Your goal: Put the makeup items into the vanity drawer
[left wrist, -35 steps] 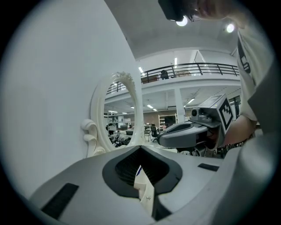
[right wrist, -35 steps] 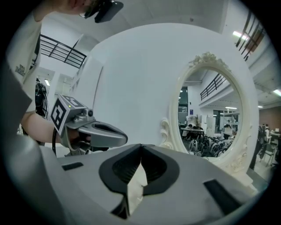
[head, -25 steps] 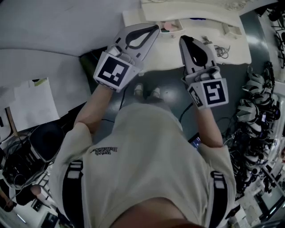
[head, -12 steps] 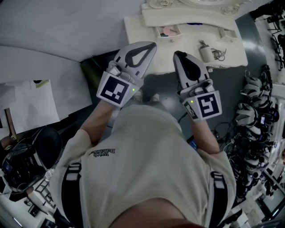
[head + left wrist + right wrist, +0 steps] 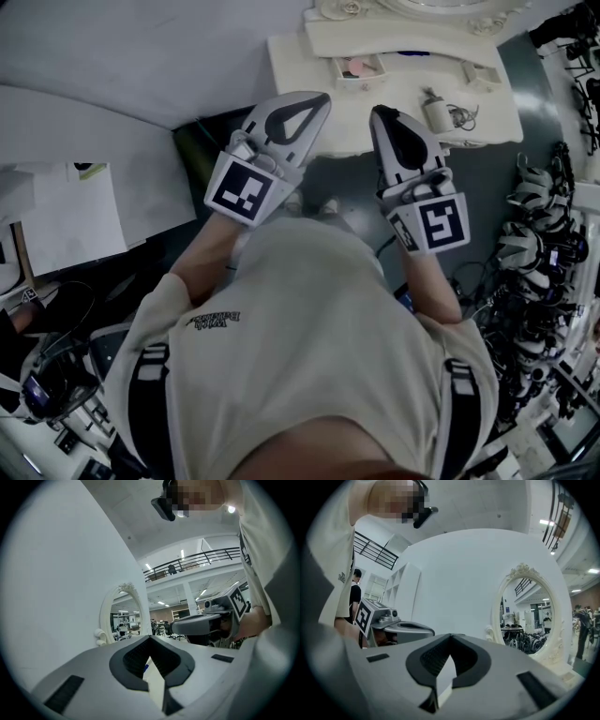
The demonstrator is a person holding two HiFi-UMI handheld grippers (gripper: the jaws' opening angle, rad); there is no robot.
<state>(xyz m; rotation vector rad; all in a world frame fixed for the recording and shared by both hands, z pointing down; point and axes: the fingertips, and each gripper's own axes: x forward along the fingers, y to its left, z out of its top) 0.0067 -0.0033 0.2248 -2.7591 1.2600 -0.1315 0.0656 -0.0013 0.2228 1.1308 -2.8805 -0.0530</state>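
Observation:
The cream vanity (image 5: 300, 66) stands ahead of me, and its oval mirror (image 5: 121, 616) (image 5: 529, 620) shows in both gripper views. A small drawer (image 5: 339, 71) on its top is open, with a pink item (image 5: 353, 66) inside. Right of it sit a small jar (image 5: 435, 113) and a tangle of thin chain (image 5: 461, 114). My left gripper (image 5: 323, 96) (image 5: 150, 638) and right gripper (image 5: 378, 111) (image 5: 450, 636) are held level, side by side, just short of the vanity's front edge. Both are shut with nothing in them.
A second small open box (image 5: 484, 75) sits at the vanity's right end. White panels with papers (image 5: 66, 216) lie to the left. Racks of equipment and cables (image 5: 544, 244) crowd the right side. Dark floor lies between me and the vanity.
Both grippers have drawn back from over the vanity's front edge to just in front of it. Their jaws stay shut.

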